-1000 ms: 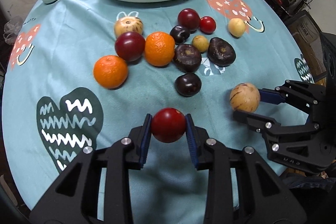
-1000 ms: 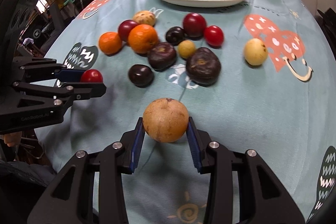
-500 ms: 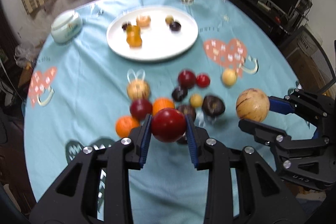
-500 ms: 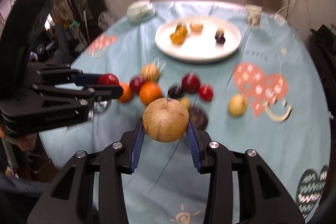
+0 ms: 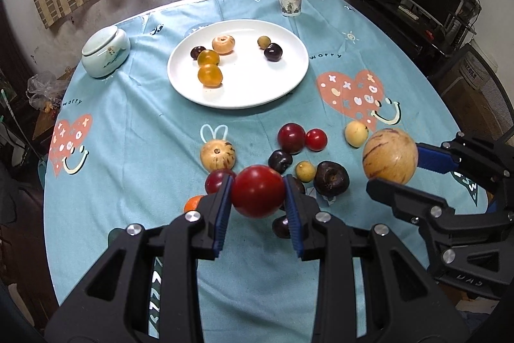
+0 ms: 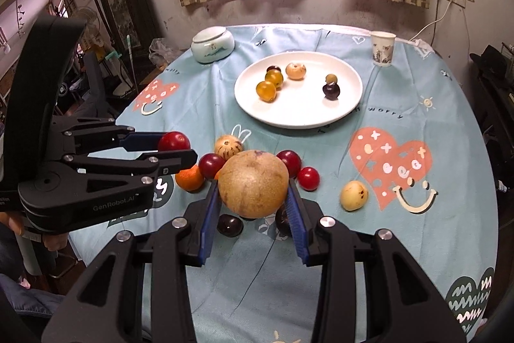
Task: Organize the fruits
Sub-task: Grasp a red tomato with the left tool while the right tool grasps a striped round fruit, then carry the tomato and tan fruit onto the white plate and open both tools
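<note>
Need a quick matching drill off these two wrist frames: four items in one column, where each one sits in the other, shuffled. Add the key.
Items
1. red plum
2. tan striped melon
3. paper cup
4. two orange fruits

Places
A. on the white plate
B. standing on the cloth at the table's far edge
C. gripped by the right gripper, off the table
D. gripped by the left gripper, off the table

Pairs: 1-D, 2-C, 3-B, 4-A

Bare cloth (image 5: 138,130) lies open left of the plate (image 5: 289,76); loose fruit (image 5: 290,137) crowds its near side.
</note>
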`<state>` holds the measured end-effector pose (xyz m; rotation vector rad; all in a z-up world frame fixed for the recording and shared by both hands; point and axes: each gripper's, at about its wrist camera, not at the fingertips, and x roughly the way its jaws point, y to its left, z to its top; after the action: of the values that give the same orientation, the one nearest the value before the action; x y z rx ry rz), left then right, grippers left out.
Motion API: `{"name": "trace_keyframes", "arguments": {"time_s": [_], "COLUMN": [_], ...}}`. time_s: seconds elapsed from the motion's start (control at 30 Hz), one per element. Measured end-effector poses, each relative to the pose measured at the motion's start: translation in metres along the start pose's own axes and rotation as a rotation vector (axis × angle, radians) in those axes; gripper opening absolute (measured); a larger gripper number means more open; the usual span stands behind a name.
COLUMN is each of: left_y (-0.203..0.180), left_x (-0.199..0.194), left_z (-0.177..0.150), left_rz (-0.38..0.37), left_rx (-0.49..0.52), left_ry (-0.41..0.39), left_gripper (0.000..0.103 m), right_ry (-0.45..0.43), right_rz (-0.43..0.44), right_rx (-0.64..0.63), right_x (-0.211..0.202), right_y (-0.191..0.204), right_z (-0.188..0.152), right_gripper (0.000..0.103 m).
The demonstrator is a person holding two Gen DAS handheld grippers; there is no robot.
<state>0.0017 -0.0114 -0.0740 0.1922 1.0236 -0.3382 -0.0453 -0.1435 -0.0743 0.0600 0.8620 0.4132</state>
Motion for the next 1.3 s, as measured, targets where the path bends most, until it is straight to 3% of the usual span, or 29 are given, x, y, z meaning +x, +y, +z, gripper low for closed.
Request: {"name": "trace_keyframes", "arguments": {"time_s": [0.8,1.17,1.3], "left_y": [0.013,0.022,0.031], "left_x": [0.068,0.069,0.080], "left_z": [0.023,0.099,0.118], "left_rz": [-0.017,-0.001,0.008], "left_rx": [-0.007,0.006,-0.008], "left_ry": [0.107,-0.009,-0.015], "left_gripper": [0.032,0.032,0.032], "right_ry": [0.152,0.006,0.001], "right_rz": [0.016,-0.010,-0.021], "right_rx": [0.023,0.005,0.012], "right_x": [0.069,0.073,0.088], "right_y": [-0.020,-0.046,-0.057], "right_z": [0.004,0.087,0.107], "right_gripper": [0.040,0.040,0.040]}}
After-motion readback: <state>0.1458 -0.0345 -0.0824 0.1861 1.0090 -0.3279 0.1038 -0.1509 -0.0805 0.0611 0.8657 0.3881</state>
